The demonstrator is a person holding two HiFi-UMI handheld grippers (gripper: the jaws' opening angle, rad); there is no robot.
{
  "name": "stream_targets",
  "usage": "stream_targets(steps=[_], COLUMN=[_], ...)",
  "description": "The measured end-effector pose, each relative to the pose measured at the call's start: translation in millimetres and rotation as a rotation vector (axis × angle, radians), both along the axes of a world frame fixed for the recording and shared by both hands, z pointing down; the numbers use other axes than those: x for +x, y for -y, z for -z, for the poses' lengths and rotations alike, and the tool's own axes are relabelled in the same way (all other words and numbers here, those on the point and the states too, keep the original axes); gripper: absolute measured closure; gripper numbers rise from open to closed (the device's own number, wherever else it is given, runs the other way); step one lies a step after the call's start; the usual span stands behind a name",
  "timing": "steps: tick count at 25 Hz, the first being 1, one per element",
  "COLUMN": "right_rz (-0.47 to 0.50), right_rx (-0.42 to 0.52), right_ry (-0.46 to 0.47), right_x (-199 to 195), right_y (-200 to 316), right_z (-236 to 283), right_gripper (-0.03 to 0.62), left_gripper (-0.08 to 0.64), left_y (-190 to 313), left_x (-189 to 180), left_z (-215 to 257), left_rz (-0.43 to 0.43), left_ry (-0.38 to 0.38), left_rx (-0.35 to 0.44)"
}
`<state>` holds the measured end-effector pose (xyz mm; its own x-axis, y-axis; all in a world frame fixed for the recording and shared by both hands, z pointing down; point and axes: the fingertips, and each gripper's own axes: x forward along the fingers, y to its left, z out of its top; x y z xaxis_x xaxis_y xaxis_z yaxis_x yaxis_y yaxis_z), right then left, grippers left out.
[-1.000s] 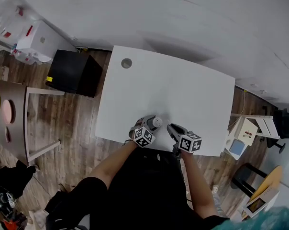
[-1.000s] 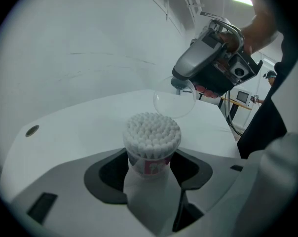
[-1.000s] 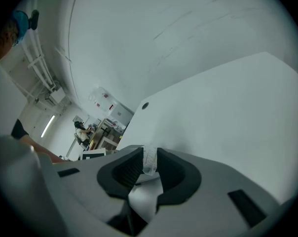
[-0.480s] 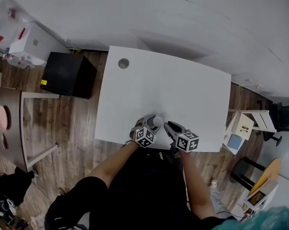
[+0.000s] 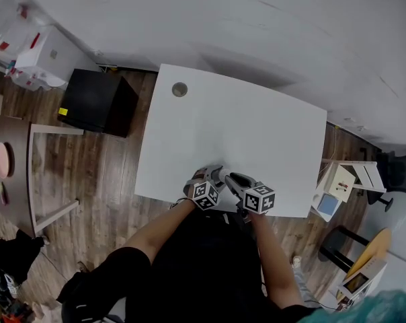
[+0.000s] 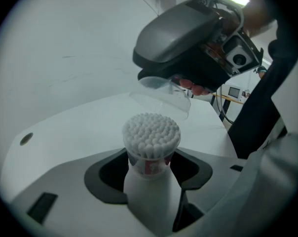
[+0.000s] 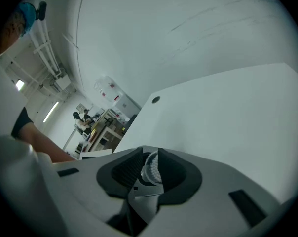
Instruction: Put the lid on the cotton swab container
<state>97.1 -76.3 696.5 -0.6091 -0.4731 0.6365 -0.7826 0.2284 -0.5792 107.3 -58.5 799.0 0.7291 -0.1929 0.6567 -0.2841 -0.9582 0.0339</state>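
Sitting upright in the left gripper [image 5: 213, 175], the cotton swab container [image 6: 149, 191] is being held over the near edge of the white table [image 5: 243, 126]. The jaws are standing fairly wide and pressing on the container's smooth, opaque white body. Above that body a clear collar with red print is showing. The swab heads [image 6: 151, 134] are packing it tight and forming a soft, domed, knobbly white top that stands proud of the rim.

The lid [image 6: 164, 95] is hanging just above and behind the swabs, not yet touching. It is a thin, clear, shallow cup, glossy and probably flexible. The right gripper [image 7: 150, 169] is pinching it by the wall; its jaws have just been opening a little, with the lid between the pads.

Doing it well, by my reading:
- centring the lid's open mouth squarely over the dome, level rather than tilted
- lowering straight down so no swab heads are catching under the rim
- keeping the container steady while pressing
- avoiding a hard squeeze, since thin plastic is likely to buckle
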Motion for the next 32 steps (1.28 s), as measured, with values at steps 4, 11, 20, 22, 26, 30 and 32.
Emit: stream_targets(steps=[4,11,20,22,26,30,32], right_rz=[0.045,0.036,0.089,0.097,0.099,0.08,0.066], right_rx=[-0.015,-0.026,-0.018,-0.016,-0.003,0.001,0.005], right_ry=[-0.028,-0.043,-0.128,-0.149,-0.178,-0.209,-0.229], right_x=[-12.0,-8.8,-14.6,-17.4,-18.8,-14.4,-14.1], right_y=[-4.6,-5.4,-7.0,-8.9,-8.7,-5.9,-5.7], right_z=[-8.8,-18.0,-22.7,-25.6,-28.4,-30.9,-32.1], right_gripper=[0.488,0.488,0.489,0.491,0.493,0.527,0.541], left_gripper=[0.29,0.29,0.29,0.29,0.29,0.29,0.29], left_y=[-1.6,-3.0,-6.3,-6.9,-7.0,-5.9,-6.4], left_x=[-0.2,-0.4,-0.6,-0.8,-1.3,-0.9,-1.5], left_z=[1.7,1.2,1.4,0.7,0.5,0.5,0.4], left_rz=[-0.025,-0.034,-0.056,-0.068,-0.068,-0.066,-0.066], left_ry=[-0.012,-0.015,-0.007,-0.001,-0.002,-0.003,-0.004], left_rx=[0.015,0.0,0.001,0.01,0.008,0.01,0.012])
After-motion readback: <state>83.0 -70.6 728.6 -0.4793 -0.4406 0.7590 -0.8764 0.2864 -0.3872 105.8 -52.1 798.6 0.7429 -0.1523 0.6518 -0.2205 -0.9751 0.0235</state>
